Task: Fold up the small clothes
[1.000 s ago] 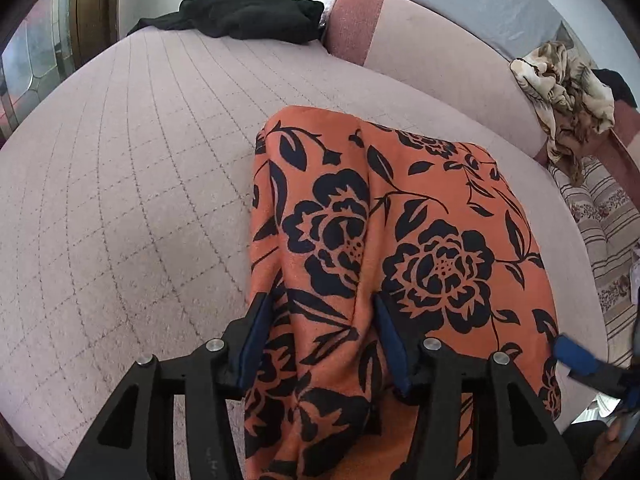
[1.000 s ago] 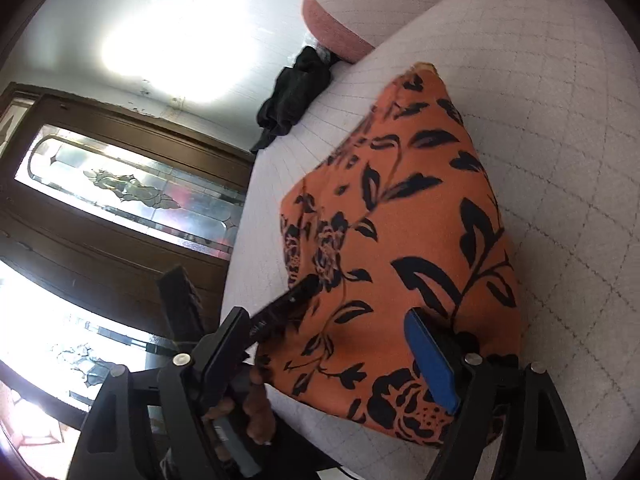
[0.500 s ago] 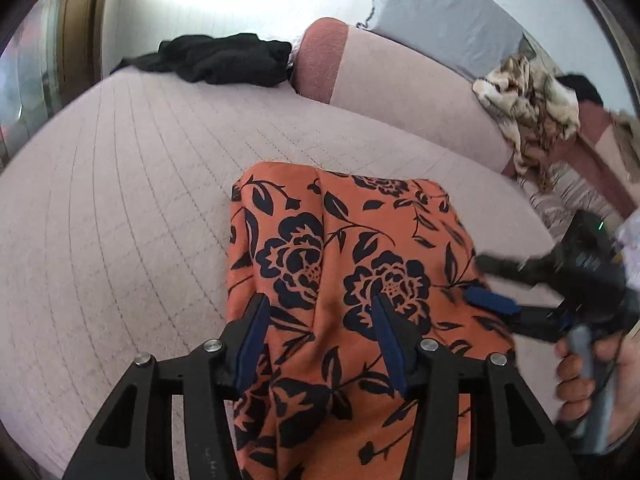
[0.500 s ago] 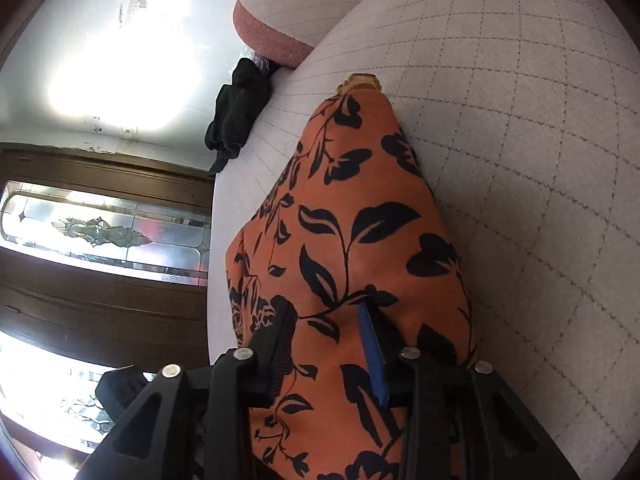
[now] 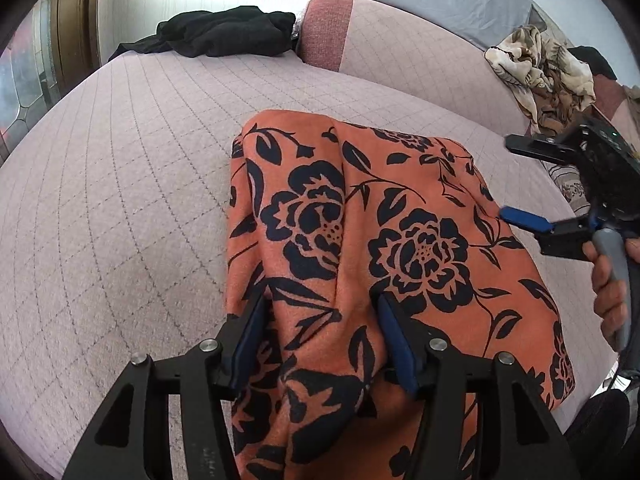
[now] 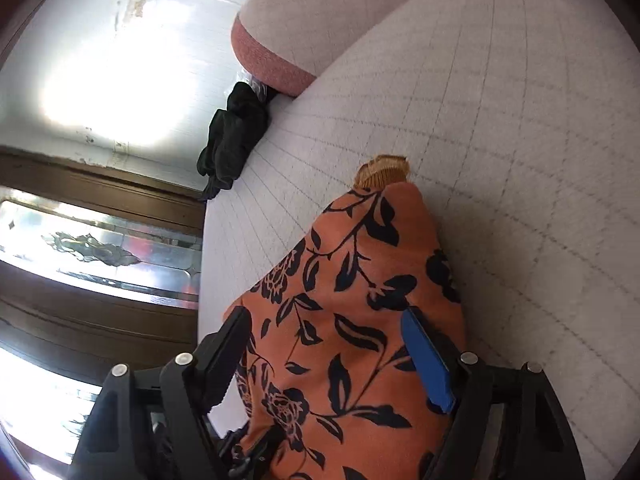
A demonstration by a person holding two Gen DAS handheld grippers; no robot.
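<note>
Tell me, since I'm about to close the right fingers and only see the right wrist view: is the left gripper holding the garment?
Observer: Yes. The left gripper has a raised ridge of the orange floral garment between its fingers.
Operator: Anything else lying off to the garment's right?
Observer: A crumpled beige patterned cloth lies against the sofa backrest.

One orange floral garment [image 5: 400, 240], one black garment [image 5: 224, 32], one patterned cloth [image 5: 540, 64], two grippers.
</note>
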